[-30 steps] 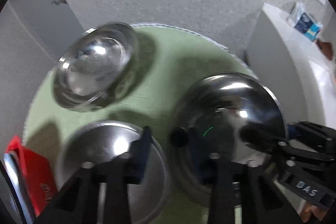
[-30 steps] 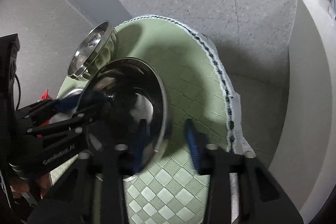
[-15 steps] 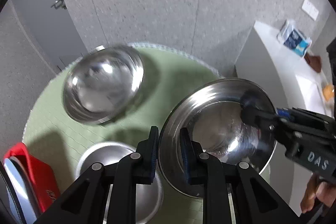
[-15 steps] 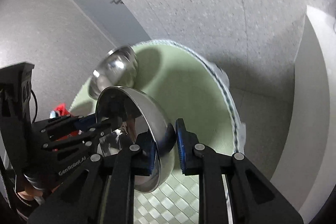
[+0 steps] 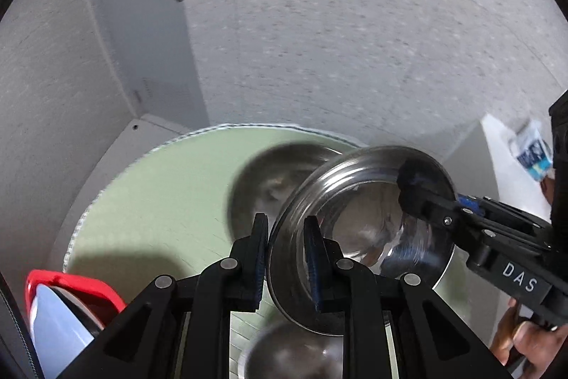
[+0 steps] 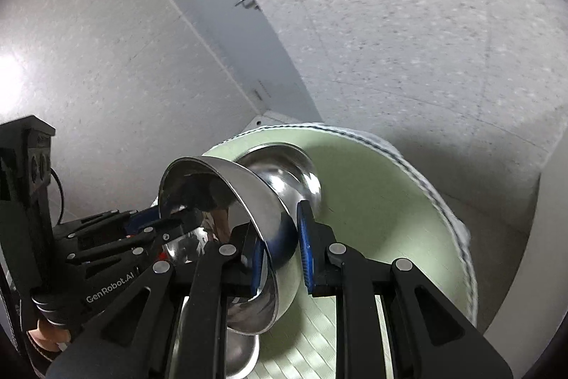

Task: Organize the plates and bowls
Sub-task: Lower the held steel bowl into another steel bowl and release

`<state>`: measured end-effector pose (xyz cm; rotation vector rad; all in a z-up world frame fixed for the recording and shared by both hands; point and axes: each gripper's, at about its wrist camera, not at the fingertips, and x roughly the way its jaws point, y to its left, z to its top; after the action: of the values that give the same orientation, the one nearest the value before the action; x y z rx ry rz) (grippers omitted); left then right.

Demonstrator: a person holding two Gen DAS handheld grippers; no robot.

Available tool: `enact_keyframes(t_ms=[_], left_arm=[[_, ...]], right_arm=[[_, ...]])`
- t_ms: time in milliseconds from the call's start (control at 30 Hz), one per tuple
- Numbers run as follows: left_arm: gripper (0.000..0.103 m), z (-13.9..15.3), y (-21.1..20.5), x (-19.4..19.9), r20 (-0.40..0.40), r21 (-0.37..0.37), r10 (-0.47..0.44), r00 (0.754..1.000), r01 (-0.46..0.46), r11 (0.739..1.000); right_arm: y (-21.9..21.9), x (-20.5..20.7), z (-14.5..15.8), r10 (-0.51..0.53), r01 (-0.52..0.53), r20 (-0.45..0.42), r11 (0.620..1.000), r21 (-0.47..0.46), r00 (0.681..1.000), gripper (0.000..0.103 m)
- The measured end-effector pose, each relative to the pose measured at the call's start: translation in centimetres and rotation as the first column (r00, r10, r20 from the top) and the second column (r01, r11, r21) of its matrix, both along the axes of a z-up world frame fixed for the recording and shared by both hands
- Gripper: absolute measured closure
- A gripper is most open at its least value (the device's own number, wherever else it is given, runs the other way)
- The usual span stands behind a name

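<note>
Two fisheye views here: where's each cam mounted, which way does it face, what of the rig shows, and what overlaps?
Left wrist: sits on the left gripper, facing forward and down over the green mat; its own fingers pinch the held bowl's near rim, and the right gripper with a hand enters at right.
Right wrist: sits on the right gripper, facing forward and down along the mat; its own fingers clamp the bowl, with the left gripper at left.
Shared: held bowl, mat, second bowl behind, each other's gripper.

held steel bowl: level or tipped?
Tipped: the steel bowl hangs above the green mat, rim pinched by both grippers, opening facing sideways.
</note>
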<state>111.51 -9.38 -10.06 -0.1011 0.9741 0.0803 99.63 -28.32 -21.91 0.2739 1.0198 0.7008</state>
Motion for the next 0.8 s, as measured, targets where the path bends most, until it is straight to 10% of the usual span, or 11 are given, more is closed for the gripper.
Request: enact_keyframes(t_ms=[800], left_arm=[[0.086,-5.2,1.6,5.6,-0.065,0.019,0.063,0.996,-0.062,0.998]], right_arm=[[5.3,3.4,-4.3,0.055,-0.054,0.0,0.987,-0.149,0.999,0.086]])
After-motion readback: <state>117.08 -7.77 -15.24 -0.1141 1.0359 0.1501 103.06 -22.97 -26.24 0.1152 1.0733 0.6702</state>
